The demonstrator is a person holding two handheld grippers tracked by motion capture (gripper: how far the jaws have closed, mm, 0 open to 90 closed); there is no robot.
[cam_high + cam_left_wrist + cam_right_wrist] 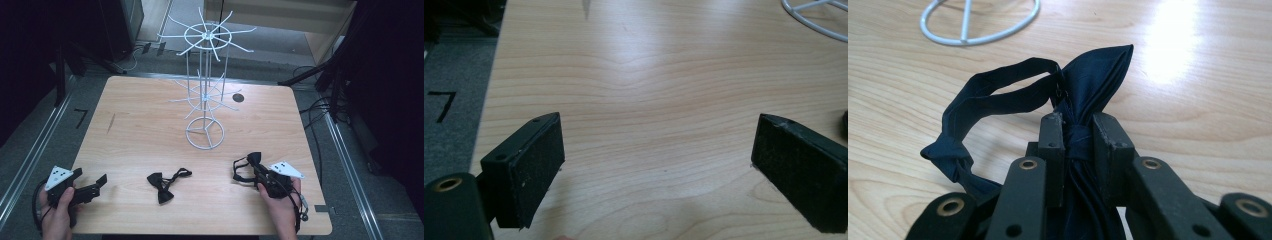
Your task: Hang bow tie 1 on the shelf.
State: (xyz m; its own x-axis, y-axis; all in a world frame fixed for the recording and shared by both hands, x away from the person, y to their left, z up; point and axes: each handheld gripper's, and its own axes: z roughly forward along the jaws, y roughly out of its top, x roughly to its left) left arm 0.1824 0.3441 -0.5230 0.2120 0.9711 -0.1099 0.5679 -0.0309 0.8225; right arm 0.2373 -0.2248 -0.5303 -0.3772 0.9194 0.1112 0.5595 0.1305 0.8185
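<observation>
My right gripper (1077,127) is shut on a dark navy bow tie (1095,75), its pads squeezing the centre knot; one wing sticks up past the jaws and the neck strap (993,92) loops off to the left. From above, that gripper (257,165) and its bow tie (245,167) are at the table's front right. A second black bow tie (161,185) lies loose at the front centre. My left gripper (92,182) rests at the front left, open, with bare wood between its pads (536,170). A white wire rack (205,85) with radiating hooks stands mid-table.
The rack's ring base (205,132) sits on the wooden table (140,115), and shows at the top of the right gripper view (978,22). A round dark hole (238,97) lies behind the rack. Dark stands and cables surround the table on the grey floor.
</observation>
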